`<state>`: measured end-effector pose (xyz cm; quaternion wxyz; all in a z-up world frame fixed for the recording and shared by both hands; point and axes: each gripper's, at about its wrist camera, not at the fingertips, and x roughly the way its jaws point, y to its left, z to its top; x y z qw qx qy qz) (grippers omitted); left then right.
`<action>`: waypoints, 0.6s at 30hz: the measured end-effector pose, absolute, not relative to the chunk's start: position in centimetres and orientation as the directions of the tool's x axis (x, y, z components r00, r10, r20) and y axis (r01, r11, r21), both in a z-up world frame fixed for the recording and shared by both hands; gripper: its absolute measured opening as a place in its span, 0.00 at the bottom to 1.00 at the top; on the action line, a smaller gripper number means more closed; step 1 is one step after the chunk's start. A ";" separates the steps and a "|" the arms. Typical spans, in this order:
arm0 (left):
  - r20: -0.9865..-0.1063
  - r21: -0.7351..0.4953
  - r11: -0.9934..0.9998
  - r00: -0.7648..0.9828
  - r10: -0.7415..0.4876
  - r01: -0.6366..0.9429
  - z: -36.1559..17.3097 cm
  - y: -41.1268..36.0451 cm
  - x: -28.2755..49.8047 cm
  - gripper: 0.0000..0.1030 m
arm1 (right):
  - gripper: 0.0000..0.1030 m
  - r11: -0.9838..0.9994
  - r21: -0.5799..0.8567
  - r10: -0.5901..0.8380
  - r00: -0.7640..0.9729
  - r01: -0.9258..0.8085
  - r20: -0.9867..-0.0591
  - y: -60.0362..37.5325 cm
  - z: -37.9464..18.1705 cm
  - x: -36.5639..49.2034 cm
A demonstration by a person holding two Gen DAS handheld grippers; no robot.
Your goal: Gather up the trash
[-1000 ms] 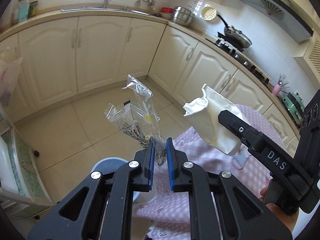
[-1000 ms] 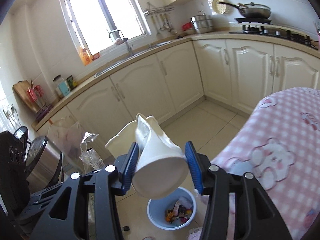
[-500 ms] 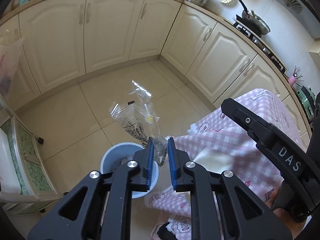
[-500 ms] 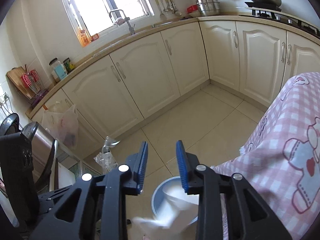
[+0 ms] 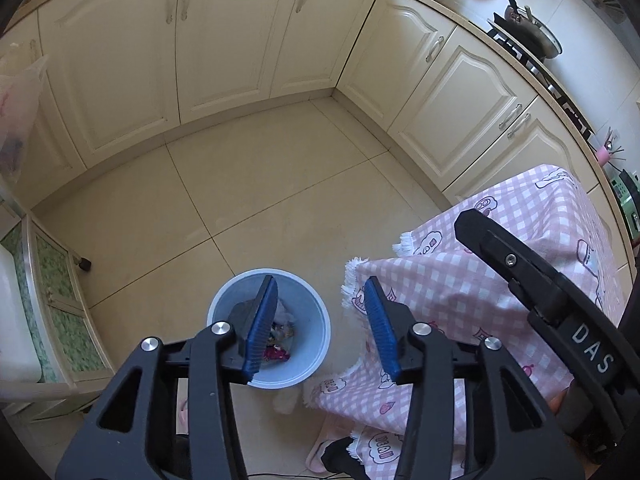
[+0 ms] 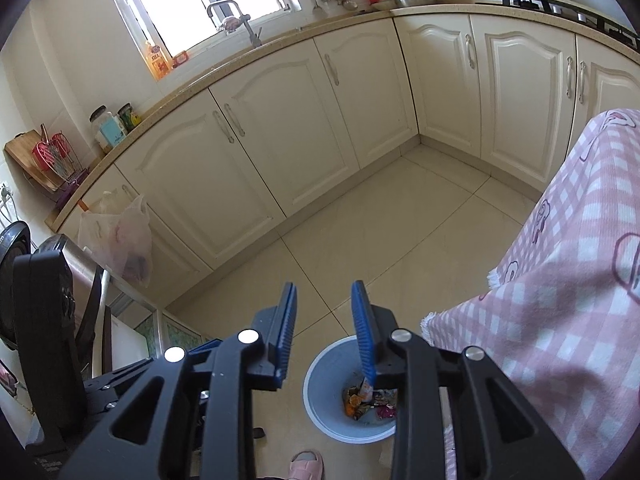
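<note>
A light blue waste bin (image 5: 316, 344) stands on the tiled floor beside the table, with colourful wrappers and scraps (image 5: 278, 340) inside. My left gripper (image 5: 322, 292) is open and empty, held above the bin. The right gripper's arm (image 5: 536, 292) crosses the right side of the left wrist view. In the right wrist view the bin (image 6: 320, 396) lies below my right gripper (image 6: 324, 300), which is open and empty above it, with trash (image 6: 366, 400) showing inside.
A table with a pink checked cloth (image 5: 520, 240) hangs just right of the bin, also in the right wrist view (image 6: 560, 280). Cream cabinets (image 5: 240, 40) line the walls. A low shelf unit (image 5: 40, 300) stands left. A plastic bag (image 6: 120, 240) hangs from a cabinet. A pink slipper (image 6: 308, 464) lies near the bin.
The right gripper let go of the white crumpled paper, then the left gripper opened and released the clear plastic wrapper. Both views tilted down toward the bin.
</note>
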<state>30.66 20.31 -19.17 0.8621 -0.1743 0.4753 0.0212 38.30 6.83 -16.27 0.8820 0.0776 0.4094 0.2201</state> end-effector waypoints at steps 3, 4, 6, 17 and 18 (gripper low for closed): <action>-0.817 -0.282 0.938 0.563 -0.124 -0.203 -18.4 20.3 30.4 0.46 | 0.27 0.893 0.316 0.449 0.571 -0.322 -0.688 6.6 -16.1 38.2; -0.813 -0.282 0.938 0.569 -0.121 -0.203 -18.2 20.3 30.3 0.49 | 0.27 0.893 0.315 0.449 0.573 -0.322 -0.686 6.5 -15.9 38.2; -0.807 -0.281 0.938 0.579 -0.118 -0.201 -17.6 20.3 30.3 0.51 | 0.28 0.896 0.309 0.443 0.584 -0.321 -0.680 6.2 -15.5 37.9; -0.767 -0.221 0.956 0.640 -0.048 -0.194 -13.8 18.8 28.2 0.56 | 0.28 0.902 0.293 0.431 0.629 -0.317 -0.647 4.8 -12.5 35.6; -0.762 -0.220 0.957 0.646 -0.048 -0.189 -13.4 18.6 28.0 0.56 | 0.28 0.903 0.291 0.430 0.635 -0.317 -0.642 4.6 -12.1 35.3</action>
